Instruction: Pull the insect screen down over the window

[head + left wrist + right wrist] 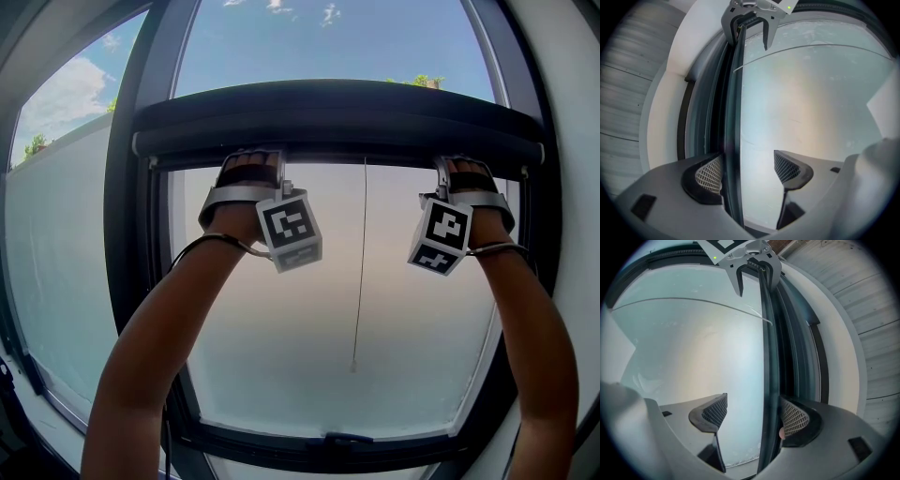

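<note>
Left claw (747, 171), right claw (754, 414), open astride screen bar (732, 117)

In my head view the screen bar (337, 122) hides the fingers of the left gripper (251, 161) and right gripper (466, 167). The end of the cord (361, 262) is too small to tell.

The screen bar (337, 122) spanned the window frame (127, 234) side to side and blocked the way up. Its thin edge sat between the parted jaws of the left gripper (749, 171) and right gripper (753, 414), close by one pad with a gap to the other. Below the bar the pane (281, 328) lay open down to the frame's bottom edge, crossed only by a thin cord (359, 272) near the middle.
</note>
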{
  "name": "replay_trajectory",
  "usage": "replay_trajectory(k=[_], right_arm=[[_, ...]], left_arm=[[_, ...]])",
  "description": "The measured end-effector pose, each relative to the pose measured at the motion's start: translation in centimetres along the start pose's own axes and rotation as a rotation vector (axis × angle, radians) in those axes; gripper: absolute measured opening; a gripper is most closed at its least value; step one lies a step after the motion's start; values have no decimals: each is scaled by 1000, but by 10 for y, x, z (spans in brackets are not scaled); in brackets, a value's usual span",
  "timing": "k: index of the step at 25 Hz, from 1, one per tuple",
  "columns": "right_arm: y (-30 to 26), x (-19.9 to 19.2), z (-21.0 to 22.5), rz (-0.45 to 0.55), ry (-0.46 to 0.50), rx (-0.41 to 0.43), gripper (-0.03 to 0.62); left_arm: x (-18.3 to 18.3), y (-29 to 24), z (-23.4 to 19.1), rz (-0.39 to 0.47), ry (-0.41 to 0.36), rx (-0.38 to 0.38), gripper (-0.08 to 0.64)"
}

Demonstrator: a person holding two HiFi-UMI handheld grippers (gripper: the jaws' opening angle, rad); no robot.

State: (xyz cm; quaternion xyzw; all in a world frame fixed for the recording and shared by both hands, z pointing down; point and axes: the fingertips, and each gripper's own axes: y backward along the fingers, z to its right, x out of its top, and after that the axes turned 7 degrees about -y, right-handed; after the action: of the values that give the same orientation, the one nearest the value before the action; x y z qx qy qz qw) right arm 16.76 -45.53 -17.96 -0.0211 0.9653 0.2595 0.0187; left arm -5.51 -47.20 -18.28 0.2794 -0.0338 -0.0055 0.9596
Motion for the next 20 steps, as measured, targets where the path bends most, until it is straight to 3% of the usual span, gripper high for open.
replay_trajectory(k=[6,13,20], right_arm=[[0,-4,-1,15,-51,31,330],[4,-4,-6,6,-38,32,330],[5,-4,-9,-7,-23,46,330]], left_arm=[[1,-1,0,-11,5,-5,316],[2,4,6,36,-6,-13,316],[2,7,9,32,12,-14,316]])
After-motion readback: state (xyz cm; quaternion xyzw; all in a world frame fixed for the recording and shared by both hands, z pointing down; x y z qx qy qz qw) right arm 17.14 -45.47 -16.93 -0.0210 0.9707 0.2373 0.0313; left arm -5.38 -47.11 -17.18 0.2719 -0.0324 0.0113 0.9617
